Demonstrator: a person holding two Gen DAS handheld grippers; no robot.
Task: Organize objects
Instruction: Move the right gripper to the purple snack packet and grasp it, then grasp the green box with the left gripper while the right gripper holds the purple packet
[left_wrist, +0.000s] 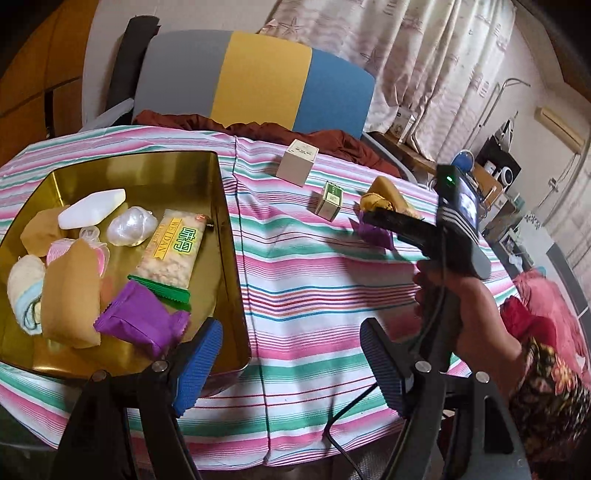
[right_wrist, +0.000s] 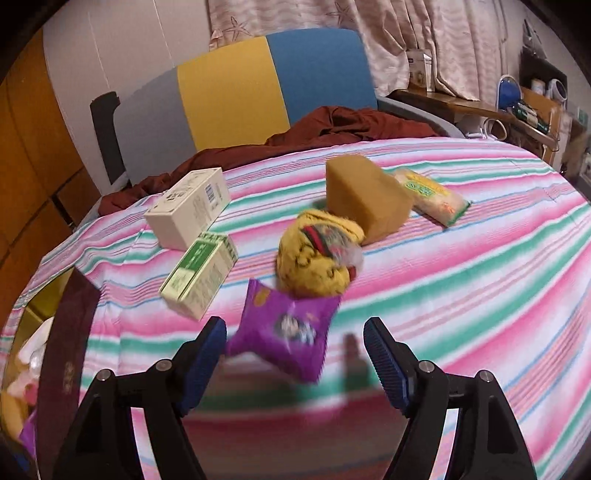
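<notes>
Your right gripper (right_wrist: 295, 354) gapes wide, holding nothing, with the purple packet (right_wrist: 286, 328) lying on the striped cloth (right_wrist: 461, 295) between its fingers, possibly brushing the left one. Your left gripper (left_wrist: 291, 362) hangs open, empty, beside the tin (left_wrist: 229, 236).

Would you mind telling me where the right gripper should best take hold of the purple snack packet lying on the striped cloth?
Probably across the puffed middle of the purple snack packet, coming from the near side, where the open right gripper already faces it. The packet lies flat and soft, its crimped end flares wide, and the yellow cloth bundle crowds its far edge.
</notes>
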